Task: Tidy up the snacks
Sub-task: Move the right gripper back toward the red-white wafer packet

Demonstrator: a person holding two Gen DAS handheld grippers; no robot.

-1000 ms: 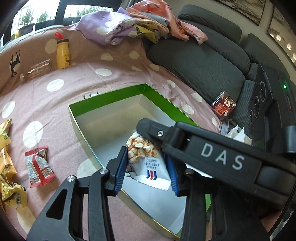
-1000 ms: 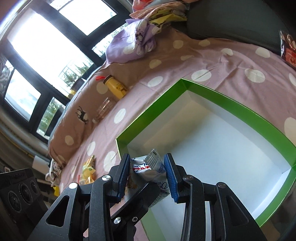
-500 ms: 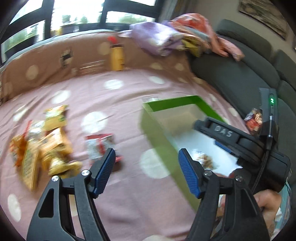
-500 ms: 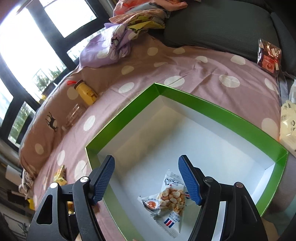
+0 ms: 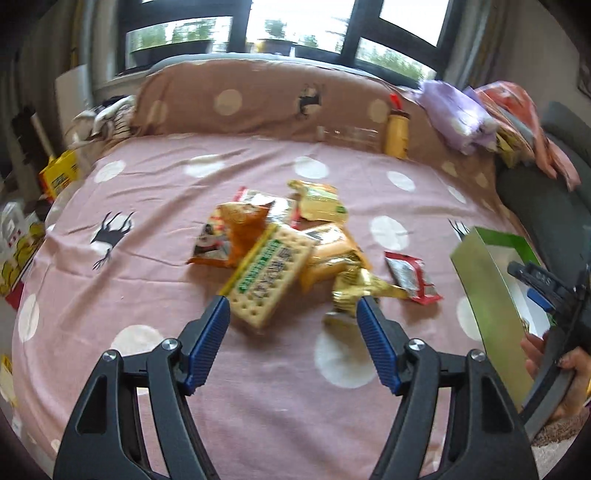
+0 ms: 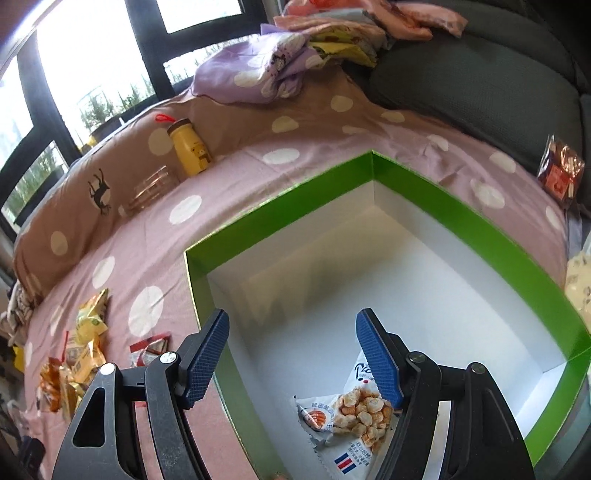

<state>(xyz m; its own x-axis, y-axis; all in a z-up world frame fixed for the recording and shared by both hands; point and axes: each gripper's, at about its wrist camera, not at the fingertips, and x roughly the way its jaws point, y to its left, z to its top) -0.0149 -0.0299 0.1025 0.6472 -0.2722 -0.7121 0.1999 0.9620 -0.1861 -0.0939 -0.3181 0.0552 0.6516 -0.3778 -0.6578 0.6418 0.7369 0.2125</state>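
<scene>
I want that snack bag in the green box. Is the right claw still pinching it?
Apart. In the right wrist view the right claw stands open above the snack bag, which lies flat on the box floor; neither pad presses it.

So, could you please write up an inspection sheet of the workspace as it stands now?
Surface: pink polka-dot bedspread, creased.
Job's things: green box holds one white snack packet; loose snack pile lies on the spread beside it.
Clutter: yellow bottle, clear cup lying down, heaped clothes, red packet by the grey sofa cushion.
Grippers: left gripper open, empty, facing the pile; right gripper open, empty, above the box.
Cables: nothing seen.
Surroundings: windows behind.
</scene>
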